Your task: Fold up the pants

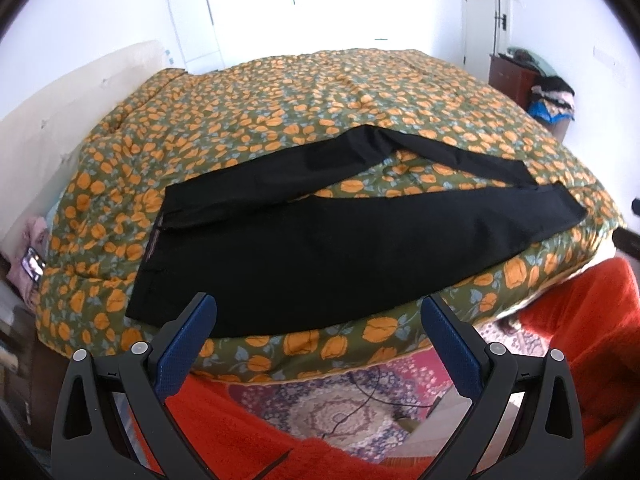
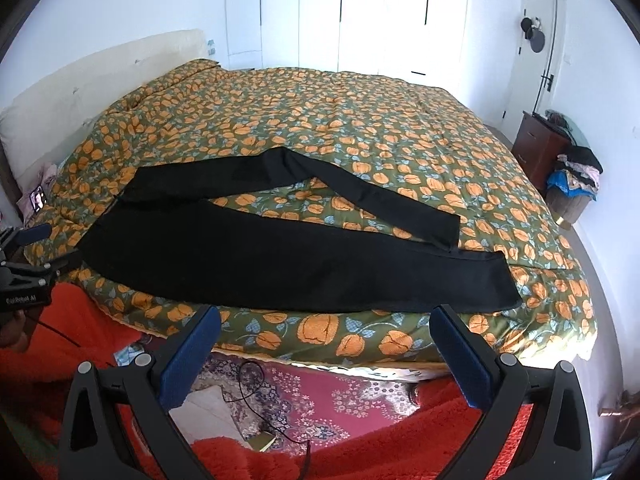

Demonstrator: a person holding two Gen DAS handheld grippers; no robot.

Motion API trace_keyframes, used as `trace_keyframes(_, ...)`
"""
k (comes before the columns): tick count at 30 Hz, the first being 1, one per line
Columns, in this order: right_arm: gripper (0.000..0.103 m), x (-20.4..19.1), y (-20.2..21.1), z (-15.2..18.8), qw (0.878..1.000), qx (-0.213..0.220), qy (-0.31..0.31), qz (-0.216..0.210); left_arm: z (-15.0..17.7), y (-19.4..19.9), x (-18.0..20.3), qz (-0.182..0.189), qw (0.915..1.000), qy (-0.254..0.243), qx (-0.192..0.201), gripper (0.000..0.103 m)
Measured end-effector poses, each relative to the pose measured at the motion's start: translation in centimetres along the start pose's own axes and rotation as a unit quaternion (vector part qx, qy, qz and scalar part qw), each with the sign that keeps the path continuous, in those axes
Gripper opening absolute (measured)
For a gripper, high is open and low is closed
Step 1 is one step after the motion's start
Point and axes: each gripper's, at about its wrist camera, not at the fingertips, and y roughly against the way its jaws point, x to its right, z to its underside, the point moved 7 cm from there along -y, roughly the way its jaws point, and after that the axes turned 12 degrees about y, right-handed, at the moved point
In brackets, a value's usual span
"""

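One pair of black fabric pants (image 1: 320,240), legs splayed, lying flat near the front edge of one bed with an orange-flowered green quilt (image 1: 280,92); two grippers, left gripper (image 1: 319,316) and right gripper (image 2: 326,326), jaws wide open and empty, before the bed's edge; white wardrobe doors (image 2: 360,12) behind the bed.

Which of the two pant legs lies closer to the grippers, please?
The wide, straight leg along the bed's near edge. The other leg lies further back, bent at an angle, and looks narrower. Both grippers, left and right, are open.
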Motion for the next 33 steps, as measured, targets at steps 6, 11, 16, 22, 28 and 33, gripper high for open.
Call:
trace_keyframes(6, 0.103, 1.3, -0.3, 0.1, 1.0, -0.002, -0.009, 0.019, -0.6, -0.5, 0.3, -0.015, 0.9999, -0.007, -0.003, 0.102)
trace_keyframes(11, 0.103, 1.7, -0.8, 0.3, 1.0, -0.006, -0.011, 0.021, -1.3, -0.4, 0.8, -0.017, 0.9998, -0.004, 0.006, 0.102)
trace_keyframes(16, 0.103, 2.0, -1.4, 0.6, 0.999, -0.015, -0.011, 0.029, -1.0, -1.0, 1.2, -0.022, 0.9997, -0.013, -0.002, 0.102)
trace_keyframes(22, 0.103, 2.2, -2.0, 1.0, 0.999, -0.026, -0.011, 0.035, -1.1, -1.3, 1.0, -0.024, 0.9997, -0.009, -0.001, 0.102)
trace_keyframes(28, 0.103, 2.4, -2.1, 0.9, 0.999, -0.03, -0.007, 0.043, -0.9, -1.5, 1.0, -0.024, 0.9997, -0.007, -0.004, 0.102)
trace_keyframes(33, 0.103, 2.3, -2.0, 0.8, 0.999, -0.024, -0.007, 0.039, -1.5, -1.3, 0.9, -0.028, 0.9995, -0.012, 0.012, 0.102)
